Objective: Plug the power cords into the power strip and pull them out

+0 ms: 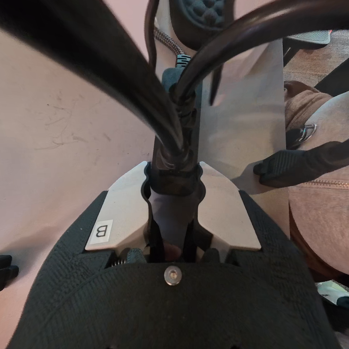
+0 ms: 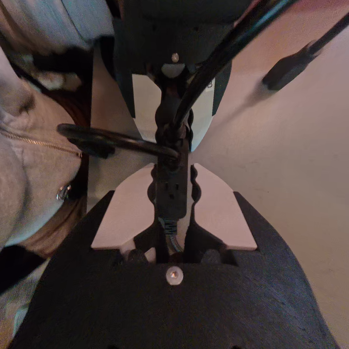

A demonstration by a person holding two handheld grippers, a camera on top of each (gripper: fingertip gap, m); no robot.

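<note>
A black power strip (image 2: 171,190) lies on the pale table, one free outlet facing up and its braided cord (image 2: 171,228) leaving toward me. My right gripper (image 2: 172,166) is shut on that end of the strip. My left gripper (image 1: 173,170) comes from the opposite end and is shut on the black plug (image 1: 173,181) of a thick black cord (image 1: 94,56) seated in the strip (image 1: 194,117). It also shows in the right wrist view (image 2: 172,136). A second black cord (image 1: 245,24) is plugged in farther along; it also shows in the right wrist view (image 2: 117,137).
The pale pink table (image 1: 56,132) ends beside the strip, where a person in a beige zip jacket (image 1: 321,207) sits close. A black strap (image 1: 283,166) hangs over that edge. A blurred black object (image 2: 283,75) shows over the table on the far side of the strip from the person. Left tips to right tips: about 6 centimetres.
</note>
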